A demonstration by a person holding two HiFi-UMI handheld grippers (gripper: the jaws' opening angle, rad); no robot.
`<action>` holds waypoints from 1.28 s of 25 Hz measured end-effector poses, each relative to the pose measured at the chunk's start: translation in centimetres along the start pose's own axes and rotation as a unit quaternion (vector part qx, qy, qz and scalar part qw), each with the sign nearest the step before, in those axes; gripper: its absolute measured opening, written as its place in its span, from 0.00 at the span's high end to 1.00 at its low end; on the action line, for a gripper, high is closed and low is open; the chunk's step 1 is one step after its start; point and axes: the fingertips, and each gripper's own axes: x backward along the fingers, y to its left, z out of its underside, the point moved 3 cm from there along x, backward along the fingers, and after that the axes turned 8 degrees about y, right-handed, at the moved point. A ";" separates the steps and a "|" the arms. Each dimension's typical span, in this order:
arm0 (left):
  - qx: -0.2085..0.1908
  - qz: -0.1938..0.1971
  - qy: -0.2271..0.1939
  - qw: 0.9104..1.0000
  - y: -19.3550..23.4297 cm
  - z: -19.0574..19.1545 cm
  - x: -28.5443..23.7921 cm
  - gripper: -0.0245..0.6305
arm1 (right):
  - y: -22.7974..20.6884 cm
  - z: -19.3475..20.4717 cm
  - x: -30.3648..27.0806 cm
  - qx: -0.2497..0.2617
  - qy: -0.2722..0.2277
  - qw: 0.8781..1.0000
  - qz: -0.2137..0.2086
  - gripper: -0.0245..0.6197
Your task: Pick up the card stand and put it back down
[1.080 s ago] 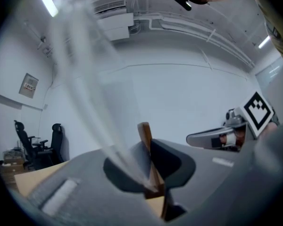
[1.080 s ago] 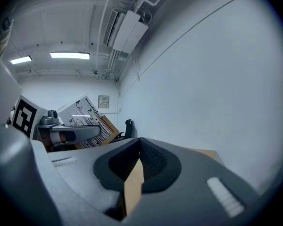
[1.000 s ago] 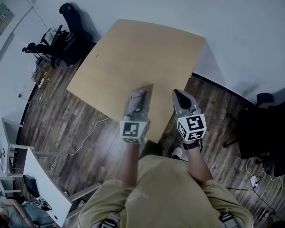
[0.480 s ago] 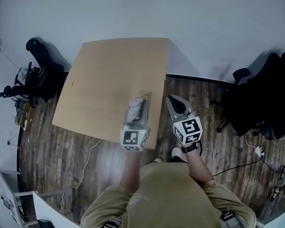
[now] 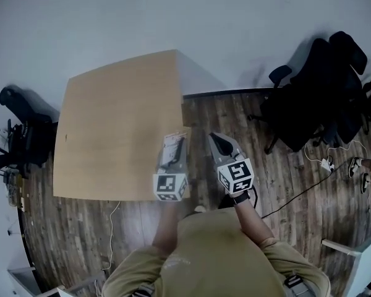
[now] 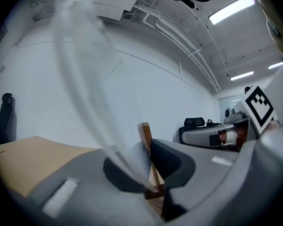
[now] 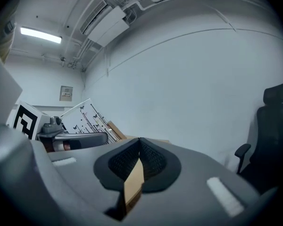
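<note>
The card stand [image 5: 171, 142] is a clear sheet [image 6: 85, 88] over a printed card, set in a small wooden base [image 6: 145, 136]. My left gripper [image 5: 174, 158] is shut on that base and holds the stand just above the near right corner of the tan table [image 5: 111, 135]. In the right gripper view the stand [image 7: 82, 117] shows at the left as a white card with butterflies. My right gripper [image 5: 220, 146] hangs beside it, past the table's right edge and over the floor. Its jaws [image 7: 139, 142] meet at the tips with nothing between them.
Black office chairs [image 5: 321, 85] stand on the wood floor at the right, with a cable [image 5: 297, 193] trailing from them. Another dark chair [image 5: 18, 122] sits left of the table. A white wall lies behind the table.
The view has swung round: the table slid to the left and the black chairs came in at the right. Both grippers moved along together, the left still holding the stand.
</note>
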 end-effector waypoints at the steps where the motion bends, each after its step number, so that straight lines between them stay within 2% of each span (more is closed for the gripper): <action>1: -0.003 0.005 -0.001 1.000 -0.7 -0.3 -1.0 0.90 | -1.1 -0.2 0.0 -0.002 -0.003 1.000 0.002 0.95; 6: -0.010 -0.003 -0.011 1.000 -2.8 -1.6 -7.9 0.90 | -7.6 -1.4 -1.6 0.008 -0.013 1.000 -0.015 0.95; 13: 0.008 -0.056 -0.014 0.998 -5.1 -3.1 -18.3 0.90 | -18.8 -3.7 -3.5 0.028 -0.009 0.998 -0.050 0.95; 19: 0.025 -0.107 0.008 0.994 -5.0 -2.9 -22.6 0.90 | -26.0 -3.7 -7.6 0.020 0.012 0.997 -0.075 0.95; 22: 0.030 -0.156 0.027 0.987 -2.8 -2.3 -22.1 0.90 | -25.1 -3.7 -11.4 0.015 0.028 0.991 -0.128 0.95; 25: 0.031 -0.194 0.031 0.980 0.9 -2.2 -21.2 0.90 | -21.8 -4.3 -15.6 0.025 0.035 0.982 -0.182 0.95; 29: 0.045 -0.237 0.018 0.970 6.6 -1.1 -20.3 0.90 | -16.8 -4.5 -20.9 0.058 0.039 0.967 -0.246 0.95; 32: 0.061 -0.263 0.002 0.963 10.8 -1.2 -20.5 0.90 | -13.4 -5.6 -24.8 0.090 0.051 0.950 -0.296 0.95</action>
